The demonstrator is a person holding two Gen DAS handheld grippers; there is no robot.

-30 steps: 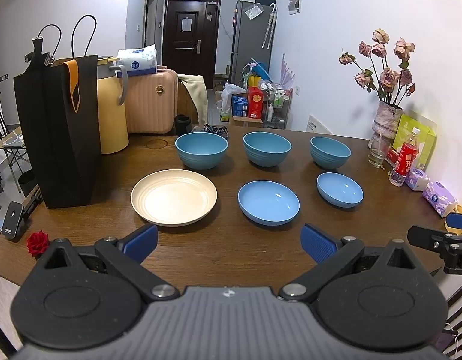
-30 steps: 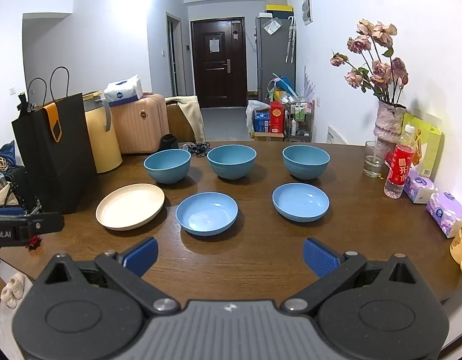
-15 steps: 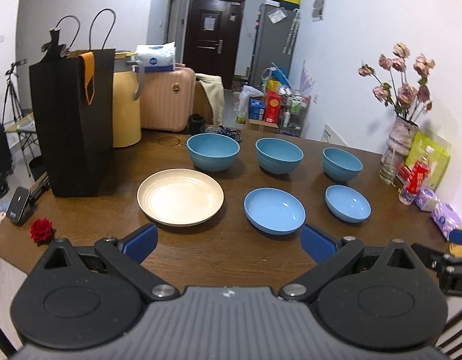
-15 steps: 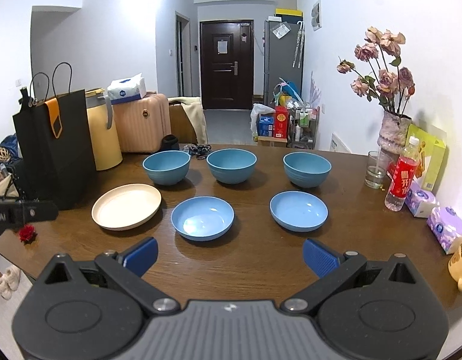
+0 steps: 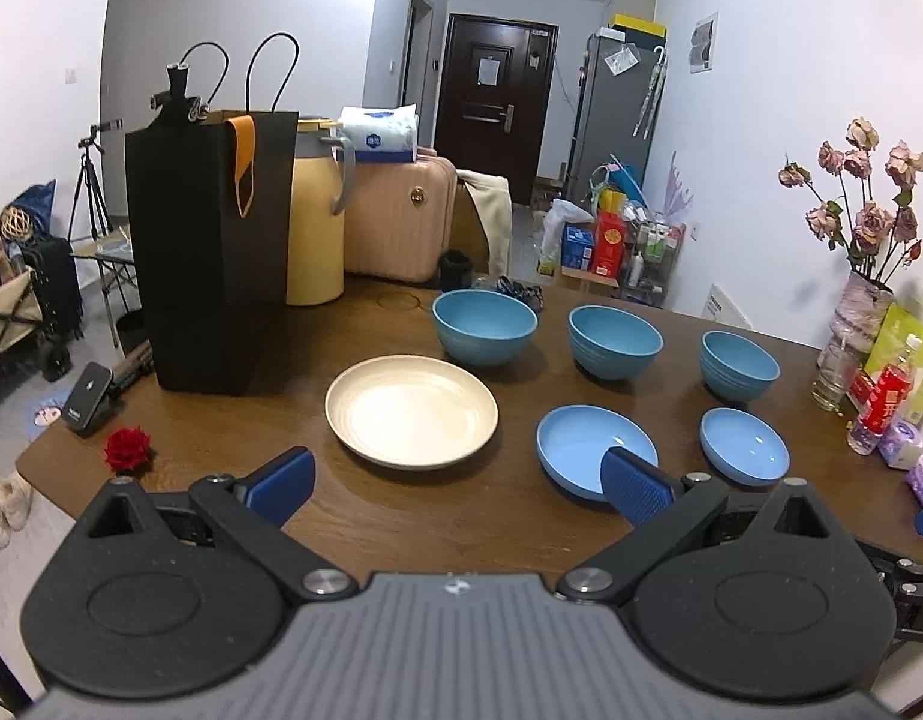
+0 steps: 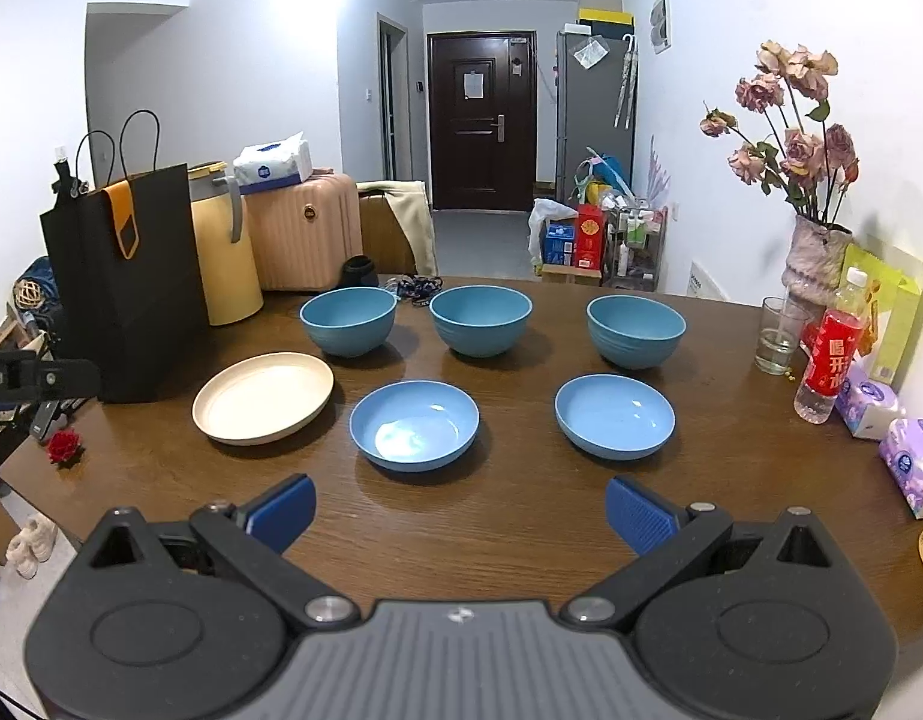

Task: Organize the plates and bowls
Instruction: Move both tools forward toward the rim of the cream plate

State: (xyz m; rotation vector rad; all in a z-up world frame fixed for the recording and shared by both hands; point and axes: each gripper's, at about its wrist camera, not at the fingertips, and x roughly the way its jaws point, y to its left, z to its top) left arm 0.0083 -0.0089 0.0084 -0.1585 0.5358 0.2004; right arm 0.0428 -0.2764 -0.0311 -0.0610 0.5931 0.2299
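Note:
On the brown wooden table (image 6: 521, 516) stand three deep blue bowls in a back row: left (image 6: 348, 321), middle (image 6: 480, 320), right (image 6: 635, 330). In front of them lie a cream plate (image 6: 263, 397) and two shallow blue plates (image 6: 414, 425) (image 6: 615, 416). The left wrist view shows the same cream plate (image 5: 411, 411), a shallow blue plate (image 5: 590, 447) and another (image 5: 743, 446). My left gripper (image 5: 458, 483) is open and empty near the table's front edge, in front of the cream plate. My right gripper (image 6: 458, 513) is open and empty, in front of the two blue plates.
A black paper bag (image 6: 125, 288) and a yellow jug (image 6: 224, 258) stand at the table's left. A red rose (image 6: 64, 446) lies near the left corner. At the right are a vase of flowers (image 6: 815, 264), a glass (image 6: 779, 336), a red bottle (image 6: 830, 354) and tissue packs (image 6: 908, 459).
The left gripper's view has swung left and risen, showing more of the room's left side. The right gripper has shifted slightly. Both stay open; the dishes have not moved.

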